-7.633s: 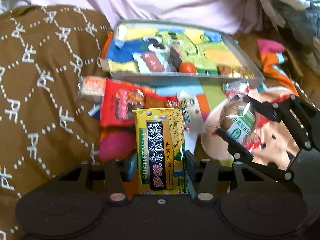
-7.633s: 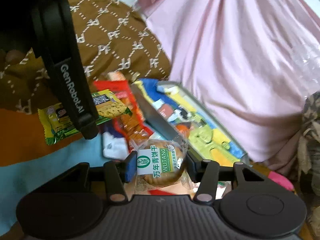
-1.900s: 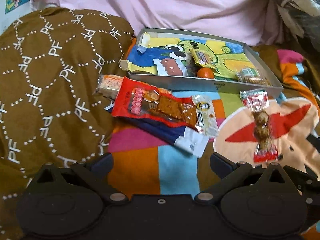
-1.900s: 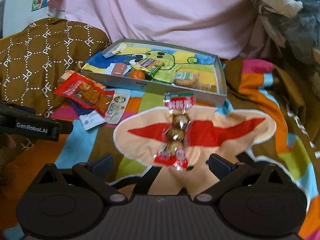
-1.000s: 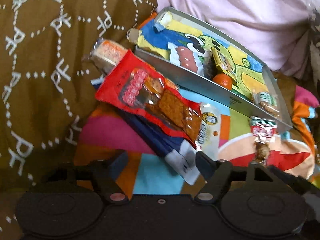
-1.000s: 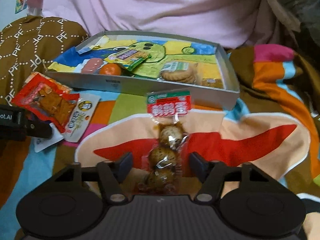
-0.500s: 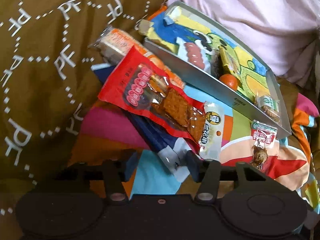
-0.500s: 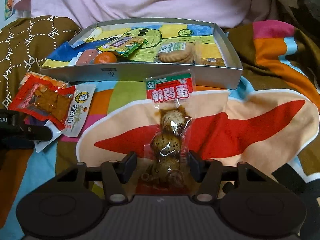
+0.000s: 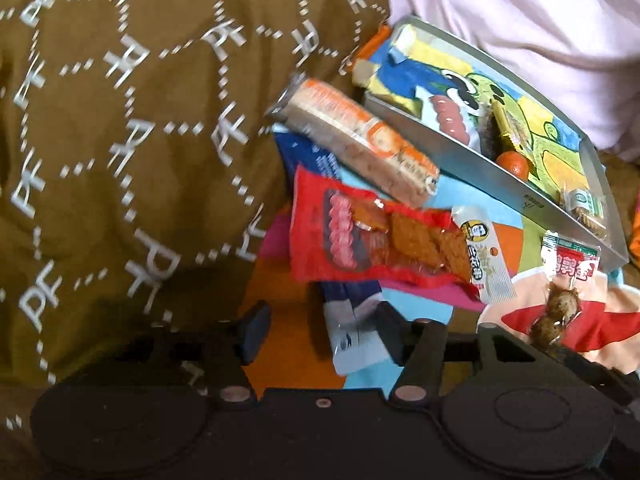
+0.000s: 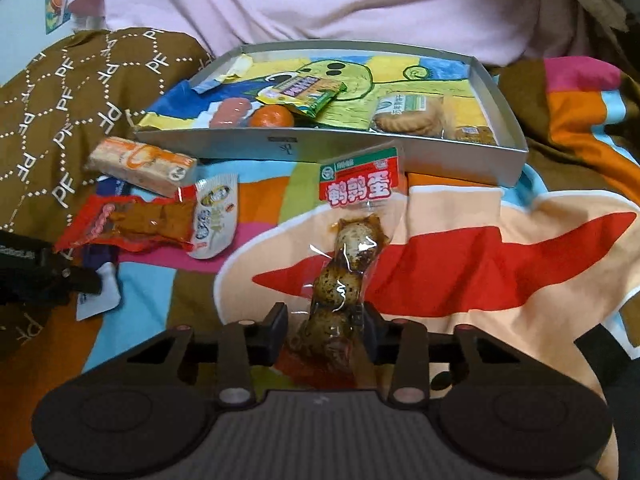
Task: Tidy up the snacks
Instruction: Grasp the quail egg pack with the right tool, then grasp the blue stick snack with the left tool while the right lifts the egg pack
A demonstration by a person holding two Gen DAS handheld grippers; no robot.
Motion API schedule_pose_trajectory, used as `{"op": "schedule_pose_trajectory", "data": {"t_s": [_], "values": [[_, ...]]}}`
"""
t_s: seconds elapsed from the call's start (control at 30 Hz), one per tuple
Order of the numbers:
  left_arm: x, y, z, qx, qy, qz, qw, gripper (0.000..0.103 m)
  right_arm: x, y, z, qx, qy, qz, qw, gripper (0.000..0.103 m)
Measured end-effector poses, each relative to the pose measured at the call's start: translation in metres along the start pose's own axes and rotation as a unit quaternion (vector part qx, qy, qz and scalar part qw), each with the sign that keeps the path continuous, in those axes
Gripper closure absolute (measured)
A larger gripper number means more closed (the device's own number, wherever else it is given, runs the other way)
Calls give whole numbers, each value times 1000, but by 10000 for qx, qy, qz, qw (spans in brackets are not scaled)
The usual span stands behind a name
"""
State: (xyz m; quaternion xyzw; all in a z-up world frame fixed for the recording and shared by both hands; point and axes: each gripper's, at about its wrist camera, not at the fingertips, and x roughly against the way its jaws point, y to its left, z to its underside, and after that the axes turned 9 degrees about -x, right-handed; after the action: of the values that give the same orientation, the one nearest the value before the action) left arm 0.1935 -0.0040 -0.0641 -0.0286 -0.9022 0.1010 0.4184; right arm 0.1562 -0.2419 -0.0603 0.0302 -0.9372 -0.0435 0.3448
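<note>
Right gripper (image 10: 325,330) tilts down, fingers just closing on one egg packet (image 10: 347,264), its lower end hidden between them, above the blanket (image 10: 480,264). Left gripper (image 9: 318,330) tilts down, fingers spread and just widening around one blue-white packet (image 9: 354,332), partly under a red packet (image 9: 368,236). One tray (image 10: 400,152) beyond.

Blue packet (image 9: 320,168): mostly hidden under the red snack packet (image 9: 360,240); we cannot read its print.
Quail egg packet (image 10: 344,276): lower end hidden behind the right gripper (image 10: 325,330); grip probably closed.
Left view: motion-blurred throughout.
</note>
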Motion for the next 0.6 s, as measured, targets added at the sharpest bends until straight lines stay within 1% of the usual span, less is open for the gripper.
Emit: {"op": "schedule_pose_trajectory", "data": {"t_s": [0.07, 0.17, 0.27, 0.37, 0.43, 0.5, 0.53, 0.57, 0.6], "values": [[-7, -2, -4, -64, -11, -38, 10000, 32, -1, 1, 0, 70, -75, 87, 9999, 49], [-18, -5, -7, -4, 23, -45, 10000, 25, -4, 1, -1, 97, -155, 187, 9997, 44], [-23, -8, -9, -69, 61, -100, 9999, 24, -9, 1, -1, 54, -143, 219, 9996, 41], [-24, -9, -9, -69, 78, -46, 9999, 20, -12, 1, -1, 37, -158, 220, 9996, 39], [-26, -9, -9, -66, 81, -38, 9999, 20, -12, 1, -1, 11, -174, 206, 9996, 38], [-27, -11, -9, -212, 115, -104, 9997, 22, -13, 2, 0, 35, -168, 247, 9995, 38], [-28, -15, -9, -357, 147, -202, 9991, 26, -14, 2, 0, 43, -146, 262, 9995, 37], [-29, -19, -9, -493, 181, -292, 9982, 33, -16, 2, 1, 40, -108, 276, 9996, 37], [-30, -23, -8, -631, 211, -398, 9970, 37, -17, 2, 1, 23, -29, 278, 9996, 38]]}}
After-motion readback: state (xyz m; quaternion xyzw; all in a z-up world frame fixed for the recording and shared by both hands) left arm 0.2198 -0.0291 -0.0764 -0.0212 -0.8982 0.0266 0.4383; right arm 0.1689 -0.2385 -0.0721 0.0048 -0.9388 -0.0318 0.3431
